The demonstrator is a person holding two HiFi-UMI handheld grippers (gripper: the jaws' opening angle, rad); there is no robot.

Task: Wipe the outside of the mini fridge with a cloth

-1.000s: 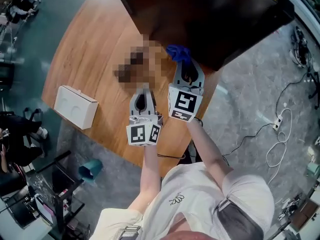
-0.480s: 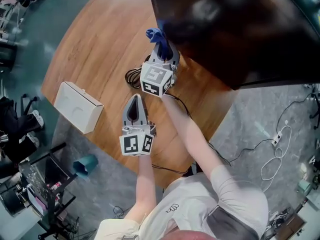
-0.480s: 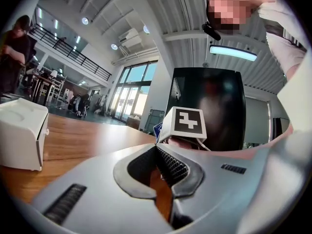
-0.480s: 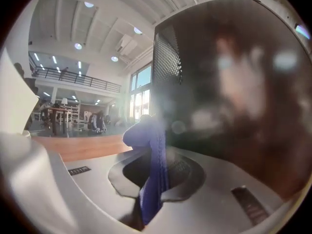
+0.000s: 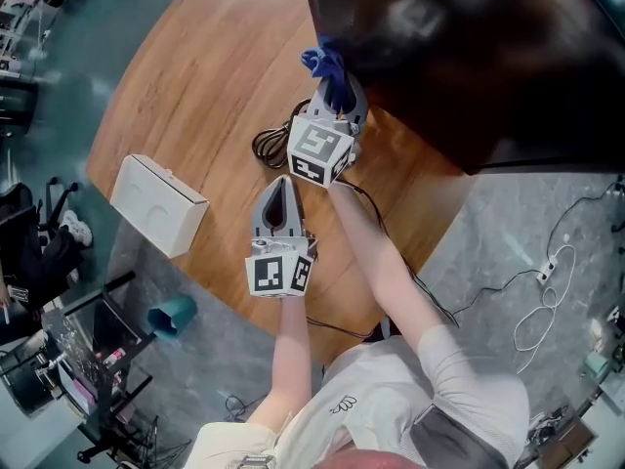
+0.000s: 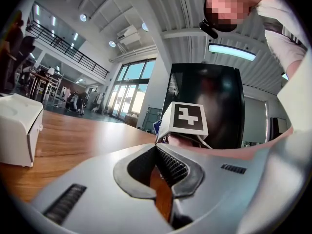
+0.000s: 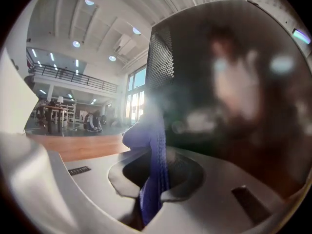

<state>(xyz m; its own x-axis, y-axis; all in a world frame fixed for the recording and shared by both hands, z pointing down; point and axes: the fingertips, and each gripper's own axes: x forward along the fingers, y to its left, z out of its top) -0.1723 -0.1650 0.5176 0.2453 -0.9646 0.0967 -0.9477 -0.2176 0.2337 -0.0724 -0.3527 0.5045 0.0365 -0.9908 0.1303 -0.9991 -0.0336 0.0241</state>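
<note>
Pinching the blue cloth (image 5: 325, 64) between jaws closed tight on it, the right gripper (image 5: 337, 88) holds it right at the left edge of the black mini fridge (image 5: 469, 57), which stands on the far right part of the round wooden table (image 5: 186, 96). In the right gripper view the cloth (image 7: 153, 179) hangs in a narrow fold beside the fridge's perforated side panel (image 7: 161, 62). Nearer the person, the left gripper (image 5: 281, 184) hovers over the table, its 2 jaws closed with nothing between them. A coiled black cable (image 5: 269, 145) lies just left of the right gripper, and a white box (image 5: 156, 203) sits at the table's near left edge.
</note>
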